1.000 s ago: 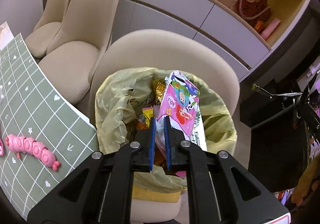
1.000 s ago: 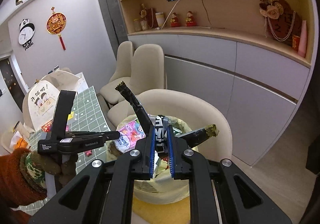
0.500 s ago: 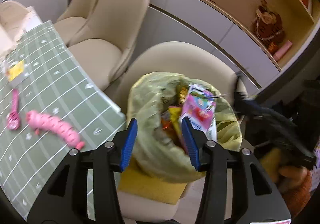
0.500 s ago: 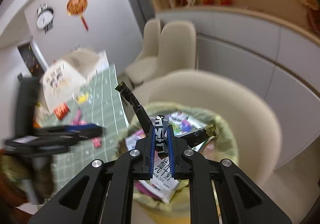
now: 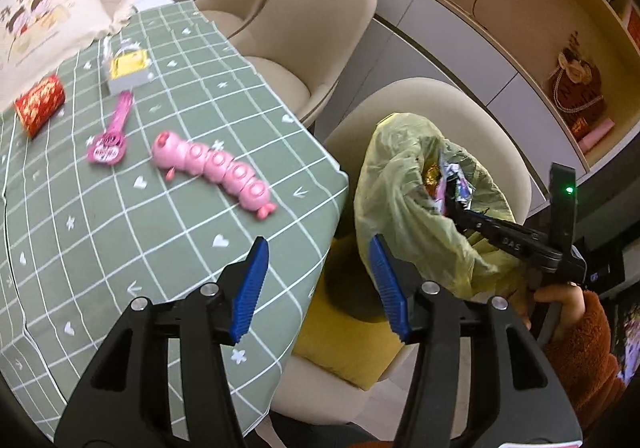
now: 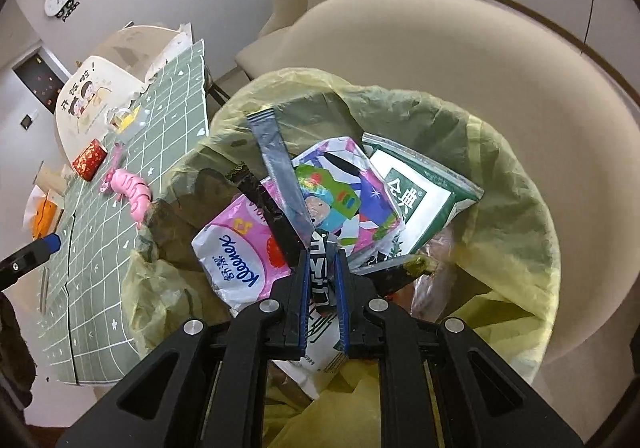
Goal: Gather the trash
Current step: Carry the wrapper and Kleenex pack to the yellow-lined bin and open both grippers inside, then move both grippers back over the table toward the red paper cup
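Observation:
A yellow-green trash bag (image 5: 404,183) stands open on a cream chair, full of wrappers. My left gripper (image 5: 316,248) hovers over the table's edge beside the bag, its jaws opening with nothing between them. My right gripper (image 6: 322,256) reaches down into the bag's (image 6: 512,175) mouth. Its pads still pinch a bundle of black wrappers (image 6: 320,268) while the jaws start opening. Under it lie a pink tissue pack (image 6: 240,252), a colourful wrapper (image 6: 340,191) and a green-white packet (image 6: 420,195).
The table with a green checked cloth (image 5: 100,248) holds a pink caterpillar toy (image 5: 216,167), a pink wand (image 5: 112,131), a red can (image 5: 40,103) and a yellow-white box (image 5: 128,71). Cream chairs (image 5: 320,27) stand behind. A yellow cushion (image 5: 344,344) lies under the bag.
My left gripper opened, left the pink wrapper in the bag and swung away toward the table. My right gripper dropped into the bag's mouth with the black wrappers.

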Demonstrator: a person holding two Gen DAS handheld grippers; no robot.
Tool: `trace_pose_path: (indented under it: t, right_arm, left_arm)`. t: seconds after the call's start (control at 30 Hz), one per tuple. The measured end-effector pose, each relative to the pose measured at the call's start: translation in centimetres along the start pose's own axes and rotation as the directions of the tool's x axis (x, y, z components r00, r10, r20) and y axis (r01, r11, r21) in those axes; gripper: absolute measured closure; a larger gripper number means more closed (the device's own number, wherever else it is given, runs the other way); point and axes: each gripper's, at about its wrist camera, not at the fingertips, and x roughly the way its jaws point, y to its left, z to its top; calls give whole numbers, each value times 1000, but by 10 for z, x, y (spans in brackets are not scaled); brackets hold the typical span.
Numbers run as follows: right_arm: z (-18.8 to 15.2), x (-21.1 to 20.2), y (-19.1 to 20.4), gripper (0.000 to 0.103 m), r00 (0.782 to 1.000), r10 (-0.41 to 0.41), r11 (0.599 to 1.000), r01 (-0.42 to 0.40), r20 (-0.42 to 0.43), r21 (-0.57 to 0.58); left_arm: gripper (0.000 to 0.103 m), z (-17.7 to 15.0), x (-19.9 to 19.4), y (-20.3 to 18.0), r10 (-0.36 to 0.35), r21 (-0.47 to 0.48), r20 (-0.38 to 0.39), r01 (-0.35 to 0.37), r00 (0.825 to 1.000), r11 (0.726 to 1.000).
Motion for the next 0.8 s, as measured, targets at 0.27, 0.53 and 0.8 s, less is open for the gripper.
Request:
trace_pose_path:
  t: [0.27,0.53,0.8]
  right_arm:
    - [-20,-37,35,60,989,-83,995,88,122,-38]
    - [-27,-77,87,60,956,-154,986,164,250,-18]
    - [-12,-63,186,60,953,1,996,26,302,-84]
  left_arm:
    - [53,-7,-11,21,-47,13,-12,48,999,999]
    - [52,-12,-31,65,-79,29,-2,79,997,996]
    - [51,-10,-67,168,7,-7,87,-6,996,1000]
